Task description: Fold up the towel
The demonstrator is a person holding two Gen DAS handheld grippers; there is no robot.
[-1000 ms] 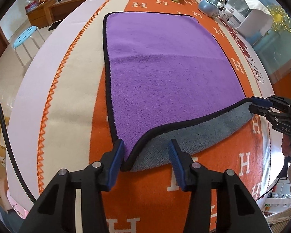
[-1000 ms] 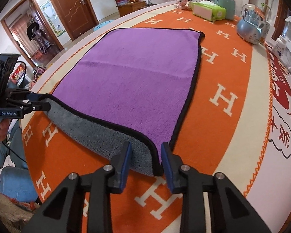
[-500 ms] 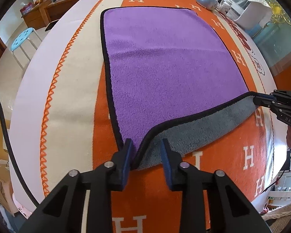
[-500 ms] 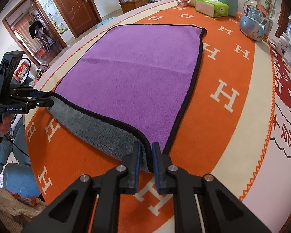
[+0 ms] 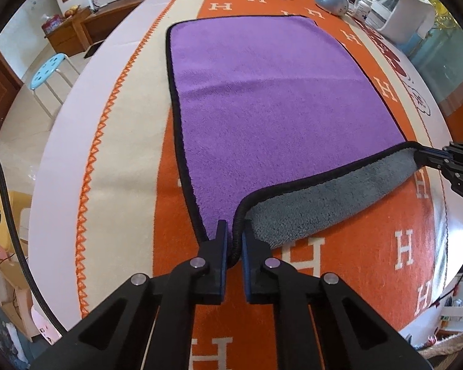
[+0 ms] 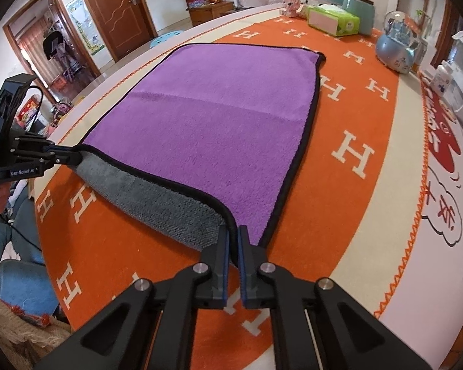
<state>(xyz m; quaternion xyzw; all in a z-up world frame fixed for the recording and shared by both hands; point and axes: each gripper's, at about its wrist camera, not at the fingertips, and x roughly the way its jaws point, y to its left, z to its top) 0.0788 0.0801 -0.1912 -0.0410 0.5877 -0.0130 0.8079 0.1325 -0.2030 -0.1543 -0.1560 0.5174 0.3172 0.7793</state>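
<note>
My left tongs (image 5: pixel 234 231) and right tongs (image 6: pixel 234 234) each pinch a near corner of the plush purple towel (image 5: pixel 271 101), grey underside showing.

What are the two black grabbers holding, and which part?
Both hold the purple towel with the grey underside. The left gripper pinches its near left corner, the right gripper its near right corner, at the black hem.

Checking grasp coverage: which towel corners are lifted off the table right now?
The two near corners. Left gripper pinches one, right gripper the other, so the towel's grey underside shows along that edge. The two far corners lie flat on the tablecloth.
</note>
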